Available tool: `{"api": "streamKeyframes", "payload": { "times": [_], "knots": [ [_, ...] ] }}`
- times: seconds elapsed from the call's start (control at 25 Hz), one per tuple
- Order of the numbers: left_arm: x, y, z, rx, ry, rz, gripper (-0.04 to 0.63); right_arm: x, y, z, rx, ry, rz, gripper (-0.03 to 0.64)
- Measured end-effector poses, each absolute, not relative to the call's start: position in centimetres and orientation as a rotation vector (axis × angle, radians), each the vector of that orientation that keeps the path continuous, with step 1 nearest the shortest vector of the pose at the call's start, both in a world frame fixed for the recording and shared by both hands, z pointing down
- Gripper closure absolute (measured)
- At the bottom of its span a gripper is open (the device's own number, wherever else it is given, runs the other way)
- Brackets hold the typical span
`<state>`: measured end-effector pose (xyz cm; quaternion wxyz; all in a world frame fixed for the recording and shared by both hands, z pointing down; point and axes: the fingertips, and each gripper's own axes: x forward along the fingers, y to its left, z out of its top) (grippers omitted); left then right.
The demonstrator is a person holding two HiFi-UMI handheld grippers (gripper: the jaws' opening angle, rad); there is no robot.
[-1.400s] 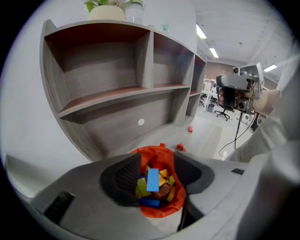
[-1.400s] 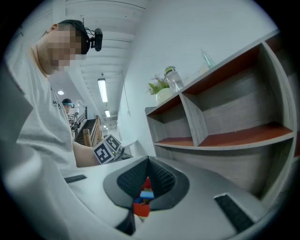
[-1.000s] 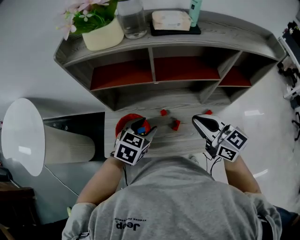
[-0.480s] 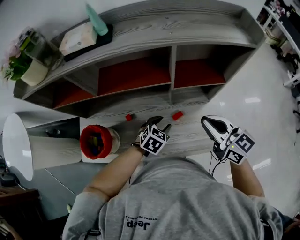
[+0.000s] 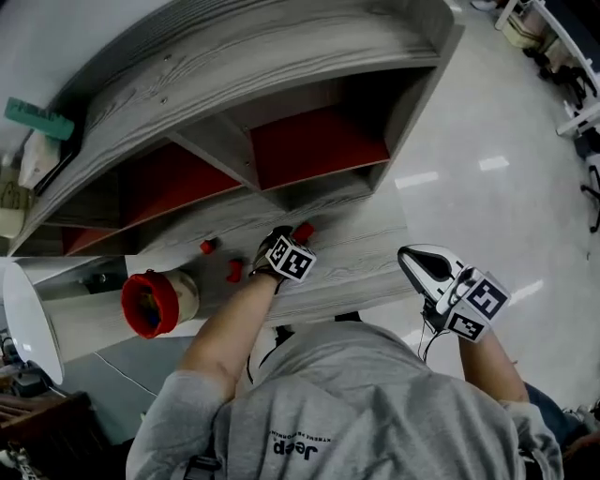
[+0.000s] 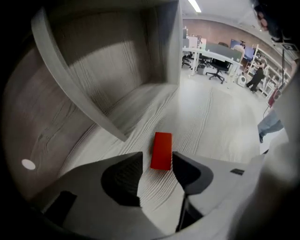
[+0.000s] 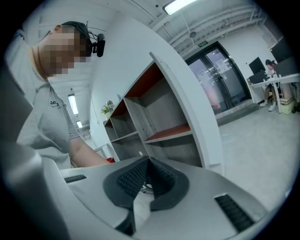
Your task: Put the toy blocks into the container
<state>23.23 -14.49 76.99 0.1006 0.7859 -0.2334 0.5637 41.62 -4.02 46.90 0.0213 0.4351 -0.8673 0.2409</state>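
— What are the left gripper's [image 6: 157,161] jaws doing?
— Opening, with a red block [image 6: 162,149] lying between them on the desk [image 6: 211,117].
— And the right gripper [image 7: 147,162]?
— Its jaws are pressing together, holding nothing. The container [image 5: 150,303] is sitting well off to the left.

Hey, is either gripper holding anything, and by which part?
Nothing. Left gripper jaws are opening, red block lying between them ungripped; right gripper shut, empty.

An open-plan office: desks [image 6: 206,50] and swivel chairs [image 6: 218,74] across a glossy floor [image 5: 487,112], glass doors [image 7: 220,75], ceiling strip lights [image 7: 180,5].
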Motion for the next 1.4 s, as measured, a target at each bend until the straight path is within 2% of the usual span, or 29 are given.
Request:
{"api": "streamKeyframes", "payload": {
  "times": [0.08,0.2,0.4,0.52,0.68,0.84,1.04,1.24,1.4],
  "knots": [
    [23.3,-14.4,77.7,2.292,-0.666,1.657,0.366,42.6,-3.3,47.5,1.366,-2.672,0.773,0.604],
    [23.7,-13.9,77.7,2.322,-0.608,1.665,0.433,43.2,-2.6,48.0,1.382,-2.662,0.794,0.604],
    [23.9,-13.1,77.0,2.315,-0.602,1.62,0.434,42.0,-2.7,47.3,1.356,-2.677,0.777,0.604],
    [24.3,-13.0,73.5,2.357,-0.646,1.493,0.434,40.1,-3.5,46.3,1.296,-2.708,0.749,0.604],
    [22.9,-12.7,64.7,2.433,-0.706,1.253,0.434,34.8,-5.4,44.7,1.179,-2.766,0.701,0.604],
    [14.9,-12.5,56.3,2.457,-0.838,1.111,0.434,25.5,-7.8,42.4,0.982,-2.856,0.602,0.604],
    [-1.5,-12.6,49.4,2.422,-1.085,1.028,0.436,10.4,-10.4,38.9,0.727,-2.95,0.449,0.604],
    [-16.4,-10.5,47.7,2.363,-1.201,1.069,0.436,-3.1,-10.7,37.2,0.604,-2.987,0.405,0.604],
    [-22.9,-9.4,48.9,2.323,-1.171,1.078,0.436,-10.2,-10.8,36.8,0.562,-2.984,0.39,0.604]
  ]
}}
